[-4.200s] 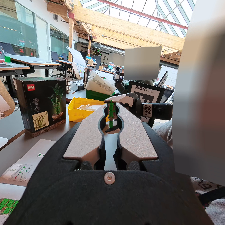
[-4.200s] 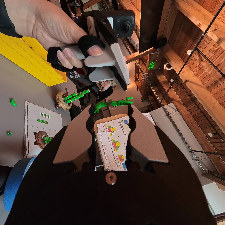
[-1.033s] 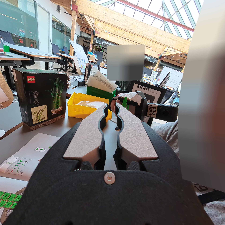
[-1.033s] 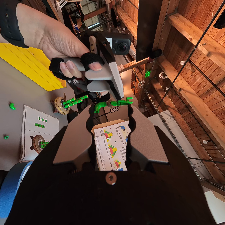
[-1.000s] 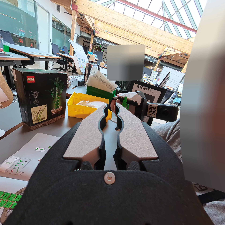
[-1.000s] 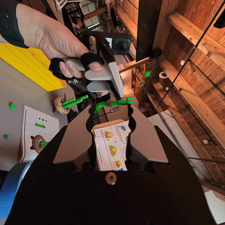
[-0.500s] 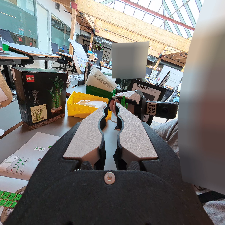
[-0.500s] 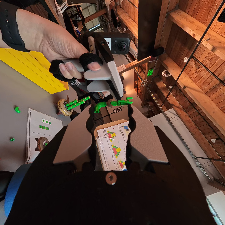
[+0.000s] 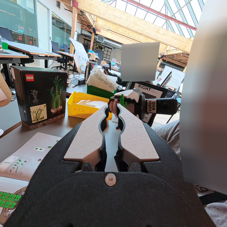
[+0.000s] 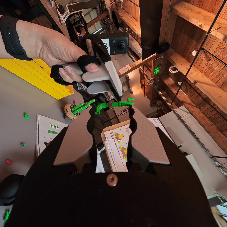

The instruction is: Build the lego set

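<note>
Right tool [image 10: 110, 107] gripping green stem piece [image 10: 114, 104] across its tips, lifted above desk [image 10: 14, 98]. Left tool [image 9: 112, 106] sitting narrowly parted, holding nothing — yellow bin [image 9: 86, 105], lego box [image 9: 40, 95], instruction booklet [image 9: 28, 153] resting on desk under timber-beamed skylight.

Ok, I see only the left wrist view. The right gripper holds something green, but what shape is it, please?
Observer: A green stalk piece with an elbow at one end and a clip at the other. It spans the tips of the right gripper.
Operator: Are loose pieces lying on the table?
Observer: Yes. A green elbow, a small green ring and a red piece lie near the instruction booklet.
</note>
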